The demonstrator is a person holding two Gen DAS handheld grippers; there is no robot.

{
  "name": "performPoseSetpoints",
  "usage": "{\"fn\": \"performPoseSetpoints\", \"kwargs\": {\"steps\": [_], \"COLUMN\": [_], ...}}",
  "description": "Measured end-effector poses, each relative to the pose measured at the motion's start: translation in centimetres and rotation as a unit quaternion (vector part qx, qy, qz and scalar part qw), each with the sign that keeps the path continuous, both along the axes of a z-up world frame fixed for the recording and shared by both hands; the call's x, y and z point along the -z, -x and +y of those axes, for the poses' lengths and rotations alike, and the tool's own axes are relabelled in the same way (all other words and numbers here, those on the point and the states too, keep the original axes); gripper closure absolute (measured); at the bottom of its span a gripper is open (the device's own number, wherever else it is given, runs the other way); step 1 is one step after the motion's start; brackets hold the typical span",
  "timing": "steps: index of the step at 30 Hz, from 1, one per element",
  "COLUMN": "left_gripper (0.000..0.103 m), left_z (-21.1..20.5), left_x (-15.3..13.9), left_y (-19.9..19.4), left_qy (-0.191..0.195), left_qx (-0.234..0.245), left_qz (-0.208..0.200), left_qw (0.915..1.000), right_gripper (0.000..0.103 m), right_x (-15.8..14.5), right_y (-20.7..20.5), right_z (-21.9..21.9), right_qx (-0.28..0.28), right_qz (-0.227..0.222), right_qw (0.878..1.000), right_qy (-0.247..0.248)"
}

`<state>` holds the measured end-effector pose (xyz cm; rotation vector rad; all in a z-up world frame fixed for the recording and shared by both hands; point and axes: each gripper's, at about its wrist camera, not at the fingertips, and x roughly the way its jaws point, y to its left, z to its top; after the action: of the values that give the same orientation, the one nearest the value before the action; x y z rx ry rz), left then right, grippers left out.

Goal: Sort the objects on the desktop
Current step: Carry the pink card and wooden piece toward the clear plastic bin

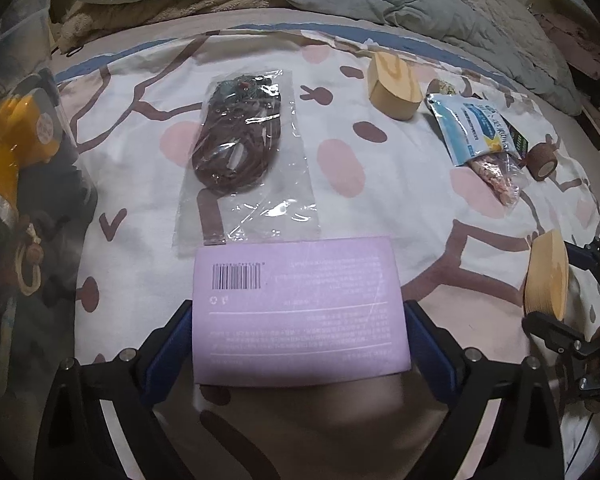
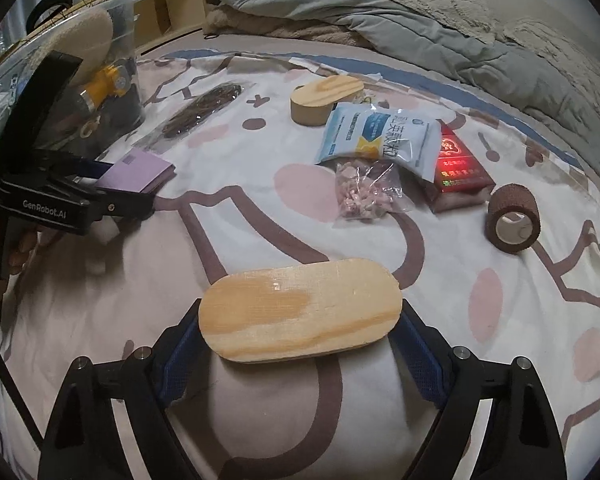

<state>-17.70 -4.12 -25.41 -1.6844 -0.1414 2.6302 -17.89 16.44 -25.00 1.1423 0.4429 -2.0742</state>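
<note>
My left gripper [image 1: 298, 306] is shut on a flat purple box [image 1: 296, 280] with a barcode, its blue pads pressing the box's two sides. From the right wrist view the same gripper [image 2: 140, 184] holds the purple box [image 2: 142, 172] just above the patterned bed sheet. My right gripper [image 2: 300, 314] has a long oval wooden block [image 2: 300, 304] between its blue pads, which touch both rounded ends. In the left wrist view that block [image 1: 546, 276] stands on edge at the far right between the right gripper's black fingers [image 1: 540, 320].
On the sheet lie a clear bag of brown cord [image 1: 238, 136], a second wooden block [image 2: 324, 98], a blue-white pouch [image 2: 376, 136], a bag of pink bits [image 2: 364, 194], a red box [image 2: 458, 160] and a brown tape roll [image 2: 514, 218]. A clear bin [image 2: 132, 40] stands at left, a grey blanket [image 2: 380, 20] behind.
</note>
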Motion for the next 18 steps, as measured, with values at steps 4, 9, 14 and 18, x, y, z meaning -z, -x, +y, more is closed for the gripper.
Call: {"fn": "performPoseSetpoints", "kwargs": {"steps": [4,9,14,18], "left_gripper": [0.005,0.005,0.005,0.005], "left_z": [0.5,2.0,3.3,3.5], "left_x": [-0.8,-2.7,-5.3,-7.6], "left_y": [-0.4,-0.7,-1.1,-1.8], "left_qy": [0.005,0.012,0.024,0.028], "left_qx": [0.008,0.033,0.053,0.055], "left_qz": [0.011,0.033,0.063,0.085], "left_qw": [0.9999,0.9989,0.9963,0.9944], "right_gripper": [0.014,0.014,0.014,0.014], "right_x": [-0.6,-1.6,-3.3,-5.2], "right_y": [-0.4,-0.7,-0.7,-0.7], "right_z": [-0.3,-0.4,-0.2,0.4], "right_qx": [0.001,0.003,0.012,0.033], "right_qz": [0.006,0.006,0.015,0.035], "right_qw": [1.0,1.0,1.0,0.999], "right_qy": [0.005,0.015,0.024,0.025]}}
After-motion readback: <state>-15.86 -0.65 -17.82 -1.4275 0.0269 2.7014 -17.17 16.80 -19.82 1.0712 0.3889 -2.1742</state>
